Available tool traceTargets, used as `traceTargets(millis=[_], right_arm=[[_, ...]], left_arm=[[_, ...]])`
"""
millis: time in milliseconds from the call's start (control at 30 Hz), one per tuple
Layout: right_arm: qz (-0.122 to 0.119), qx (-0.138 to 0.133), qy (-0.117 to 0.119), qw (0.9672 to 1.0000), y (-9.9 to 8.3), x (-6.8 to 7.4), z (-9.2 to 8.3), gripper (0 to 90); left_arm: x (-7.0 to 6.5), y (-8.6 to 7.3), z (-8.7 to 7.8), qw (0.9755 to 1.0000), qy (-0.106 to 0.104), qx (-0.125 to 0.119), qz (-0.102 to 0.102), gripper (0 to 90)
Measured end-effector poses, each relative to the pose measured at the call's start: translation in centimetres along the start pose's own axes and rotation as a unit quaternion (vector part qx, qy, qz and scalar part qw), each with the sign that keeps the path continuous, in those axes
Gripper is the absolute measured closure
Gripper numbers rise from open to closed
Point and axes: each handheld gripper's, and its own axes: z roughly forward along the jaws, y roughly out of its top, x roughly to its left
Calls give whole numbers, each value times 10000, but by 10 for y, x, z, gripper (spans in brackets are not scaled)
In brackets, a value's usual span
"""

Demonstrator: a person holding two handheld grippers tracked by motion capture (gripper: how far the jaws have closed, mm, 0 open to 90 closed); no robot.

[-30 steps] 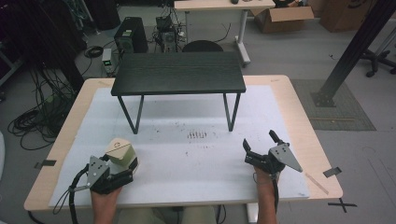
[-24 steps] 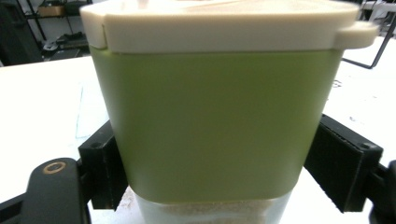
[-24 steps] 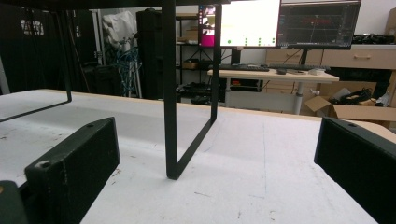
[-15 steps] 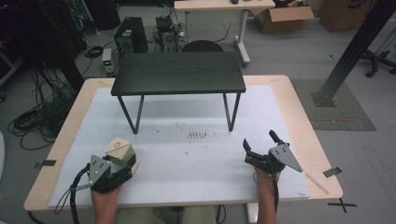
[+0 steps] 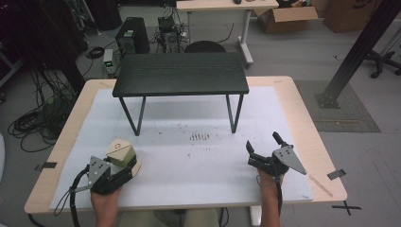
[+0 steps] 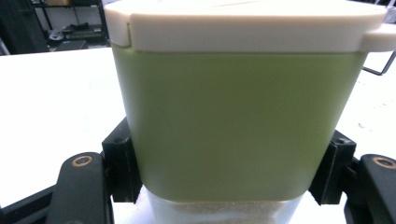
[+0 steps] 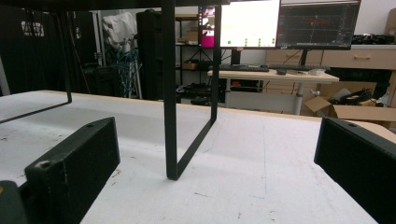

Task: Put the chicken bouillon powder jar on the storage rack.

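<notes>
A green container with a cream lid stands at the front left of the white mat, and my left gripper is shut on it. Seen close in the left gripper view, the container has a black jaw pressed against each side of its lower body, with my left gripper around it and a clear base showing below the green. My right gripper rests open at the front right with nothing between its fingers. From the right gripper view, my right gripper has its jaws wide apart and points toward a leg of the black table.
A low black table on thin metal legs stands at the back middle of the white mat. Small dark marks lie in front of it. The wooden tabletop edge runs close to the right hand.
</notes>
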Motion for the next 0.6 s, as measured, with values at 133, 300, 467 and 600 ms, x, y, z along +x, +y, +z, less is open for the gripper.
traceTargets(millis=[133,300,467,600], right_arm=[[0,-1,0,10000,0,0,0,0],[1,2,2,10000,0,0,0,0],[6,-4,3,10000,0,0,0,0],[12,-9,3,10000,0,0,0,0]], left_arm=[[1,3,-1,9999,-56,-103,17,296],[0,13,-3,9996,-105,-262,69,296],[-1,26,-7,9988,-231,-432,70,296],[-2,35,-9,9982,-295,-525,54,296]])
